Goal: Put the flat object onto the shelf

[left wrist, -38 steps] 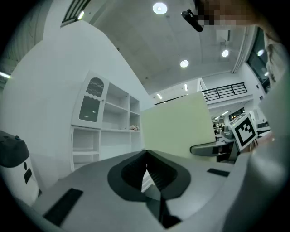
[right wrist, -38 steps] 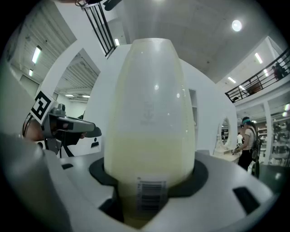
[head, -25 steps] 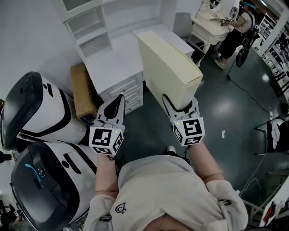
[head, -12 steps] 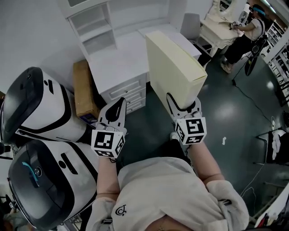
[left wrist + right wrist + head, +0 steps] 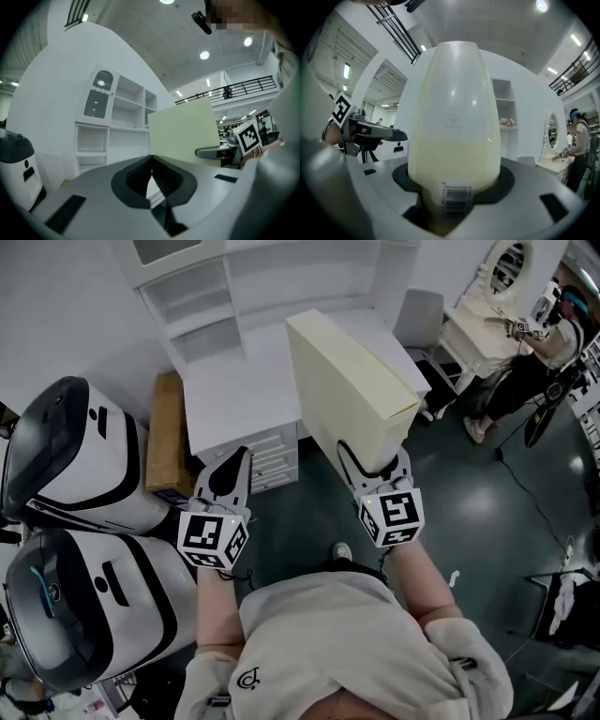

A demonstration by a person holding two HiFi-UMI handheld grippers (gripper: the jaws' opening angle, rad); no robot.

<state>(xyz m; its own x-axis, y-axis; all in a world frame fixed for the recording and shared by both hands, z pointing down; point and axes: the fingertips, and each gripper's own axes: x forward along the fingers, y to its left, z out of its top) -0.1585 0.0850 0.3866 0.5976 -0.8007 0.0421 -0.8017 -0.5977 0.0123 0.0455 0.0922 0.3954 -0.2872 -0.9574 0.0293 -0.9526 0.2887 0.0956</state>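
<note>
Now right gripper (image 5: 373,461) clamped on flat box (image 5: 347,381), left gripper (image 5: 233,465) closed empty; I aim far end at shelf (image 5: 201,307) ahead.

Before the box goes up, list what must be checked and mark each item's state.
1. Grip: right gripper is shut on the lower end of the flat box: ok.
2. Left gripper free: jaws together, nothing between them: ok.
3. Box attitude: it stands on edge in the jaws, leaning away from the person: ok.
4. Target in view: the white shelf unit lies ahead, behind the desk top: ok.
5. Box fits a compartment: cannot tell.
6. Bystander at the right stands well apart from the shelf unit: ok.
</note>
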